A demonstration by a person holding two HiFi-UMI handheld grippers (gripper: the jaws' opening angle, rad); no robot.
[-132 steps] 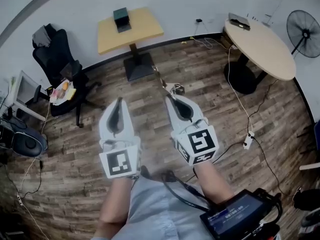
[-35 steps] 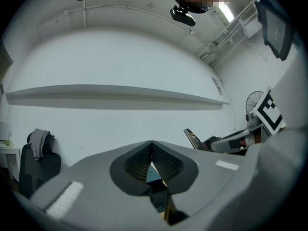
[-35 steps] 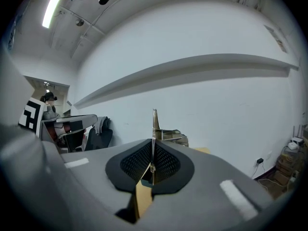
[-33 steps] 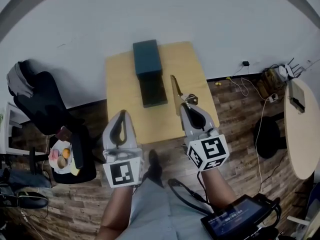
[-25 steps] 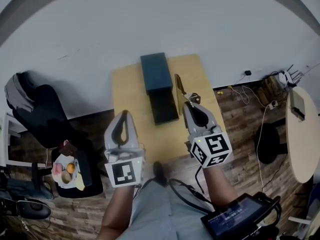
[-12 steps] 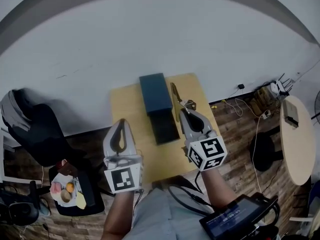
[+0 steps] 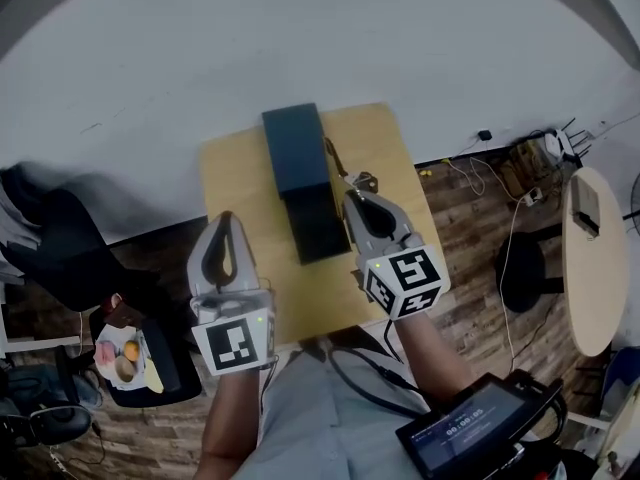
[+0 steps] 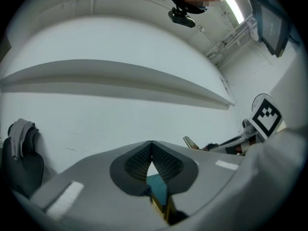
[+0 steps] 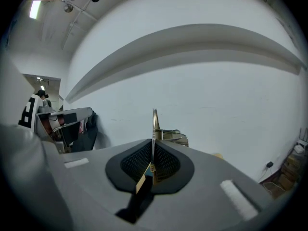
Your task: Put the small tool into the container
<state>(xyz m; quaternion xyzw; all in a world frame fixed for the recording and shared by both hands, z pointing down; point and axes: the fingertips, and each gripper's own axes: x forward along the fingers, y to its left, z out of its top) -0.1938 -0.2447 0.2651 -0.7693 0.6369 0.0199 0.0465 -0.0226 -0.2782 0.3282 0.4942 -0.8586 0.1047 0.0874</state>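
A dark teal container (image 7: 293,148) lies along the middle of the small yellow table (image 7: 235,173), its darker half (image 7: 315,223) nearer me. My right gripper (image 7: 352,190) hovers just right of it, shut on the small tool (image 7: 334,158), a thin brass-coloured piece that sticks out past the fingertips toward the wall. In the right gripper view the tool (image 9: 154,124) stands edge-on between the pressed pads. My left gripper (image 7: 220,225) is shut with nothing in it, over the table's near left part. Through its jaws a bit of the container (image 8: 158,186) shows.
The table stands against a white wall (image 7: 300,38). A black office chair (image 7: 50,258) and a plate of fruit (image 7: 122,353) are at the left. A round table (image 7: 590,258) and floor cables (image 7: 490,158) are at the right. A screen device (image 7: 470,438) hangs at my front.
I have come close to the yellow table from across the room. Both grippers now reach over it, and the right one with the tool has sunk a little beside the container.
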